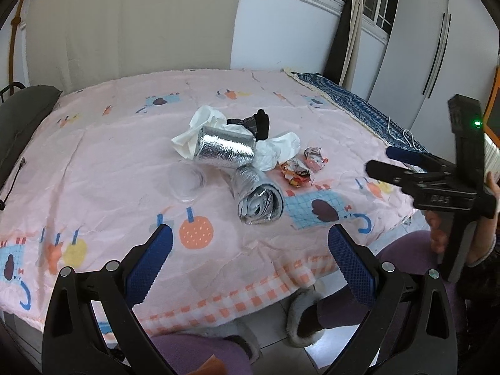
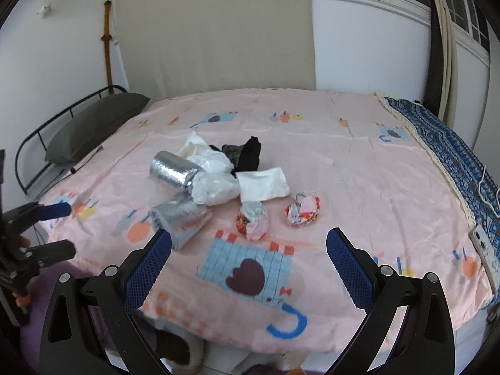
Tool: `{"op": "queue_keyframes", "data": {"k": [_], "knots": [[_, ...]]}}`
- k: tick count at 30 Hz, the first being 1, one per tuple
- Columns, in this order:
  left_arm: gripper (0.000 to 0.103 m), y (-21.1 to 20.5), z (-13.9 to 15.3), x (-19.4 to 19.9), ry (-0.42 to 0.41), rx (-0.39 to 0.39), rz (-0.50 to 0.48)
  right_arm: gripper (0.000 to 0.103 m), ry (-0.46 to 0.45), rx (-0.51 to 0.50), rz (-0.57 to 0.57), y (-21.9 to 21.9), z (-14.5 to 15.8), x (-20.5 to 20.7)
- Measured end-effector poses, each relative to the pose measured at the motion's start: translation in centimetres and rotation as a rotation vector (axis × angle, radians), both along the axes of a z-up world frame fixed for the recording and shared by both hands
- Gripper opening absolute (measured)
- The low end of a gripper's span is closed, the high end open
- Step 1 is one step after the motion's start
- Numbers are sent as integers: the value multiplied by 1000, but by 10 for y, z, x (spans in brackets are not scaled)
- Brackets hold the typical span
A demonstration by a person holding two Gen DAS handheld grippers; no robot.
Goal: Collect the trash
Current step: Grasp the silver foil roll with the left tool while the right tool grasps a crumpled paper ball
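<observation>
A heap of trash lies mid-bed: two silver foil rolls [image 1: 223,147] [image 1: 257,194], white tissues [image 1: 204,121], a black bag [image 1: 261,124], a clear plastic cup [image 1: 187,182] and two crumpled wrappers [image 1: 295,172] [image 1: 315,157]. The right wrist view shows the foil rolls [image 2: 173,170] [image 2: 179,218], a white napkin [image 2: 263,184] and the wrappers [image 2: 253,221] [image 2: 302,210]. My left gripper [image 1: 250,243] is open and empty, above the bed's near edge. My right gripper [image 2: 249,247] is open and empty, short of the wrappers; it also shows at the right of the left wrist view [image 1: 384,161].
The bed carries a pink patterned sheet [image 1: 109,156]. A grey pillow [image 2: 93,125] lies by the metal headboard [image 2: 40,137]. A blue patterned blanket [image 2: 450,156] and a white power strip [image 2: 482,247] lie along the right side. My legs and slippers [image 1: 306,315] are below the bed edge.
</observation>
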State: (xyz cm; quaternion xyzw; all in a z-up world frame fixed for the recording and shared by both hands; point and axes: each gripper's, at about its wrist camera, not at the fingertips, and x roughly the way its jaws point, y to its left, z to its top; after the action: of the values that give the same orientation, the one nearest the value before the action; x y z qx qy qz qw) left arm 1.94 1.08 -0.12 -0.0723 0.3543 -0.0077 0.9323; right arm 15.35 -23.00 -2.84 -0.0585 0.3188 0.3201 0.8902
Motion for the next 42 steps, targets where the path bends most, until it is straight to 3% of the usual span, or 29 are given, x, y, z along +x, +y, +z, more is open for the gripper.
{"op": "queue_keyframes", "data": {"k": [16,18,20,22,24,25,33,40,42], "knots": [[97,10,-30,40,91,-92,2,91,229,87,-43,34,-57,85],[97,10,-33,44,101,-93,2,72,236,74,-39,41,-62,91],[97,8,-36,50,110,-86,1,72,256,61,-31,47,-69,96],[97,7,-40,54,119,-79,2,65,280,57,-20,52,-74,99],[97,5,-43,59,129,-72,2,38,310,64,0,55,-77,101],[97,4,-45,62,133,-72,1,31,329,65,17,58,-80,101],[97,2,-59,85,164,-124,6,30,316,109,56,51,-72,90],[96,-6,-65,112,177,-109,-4,30,267,160,65,27,-57,79],[83,-6,-69,121,187,-128,-13,30,260,180,74,22,-54,77]]}}
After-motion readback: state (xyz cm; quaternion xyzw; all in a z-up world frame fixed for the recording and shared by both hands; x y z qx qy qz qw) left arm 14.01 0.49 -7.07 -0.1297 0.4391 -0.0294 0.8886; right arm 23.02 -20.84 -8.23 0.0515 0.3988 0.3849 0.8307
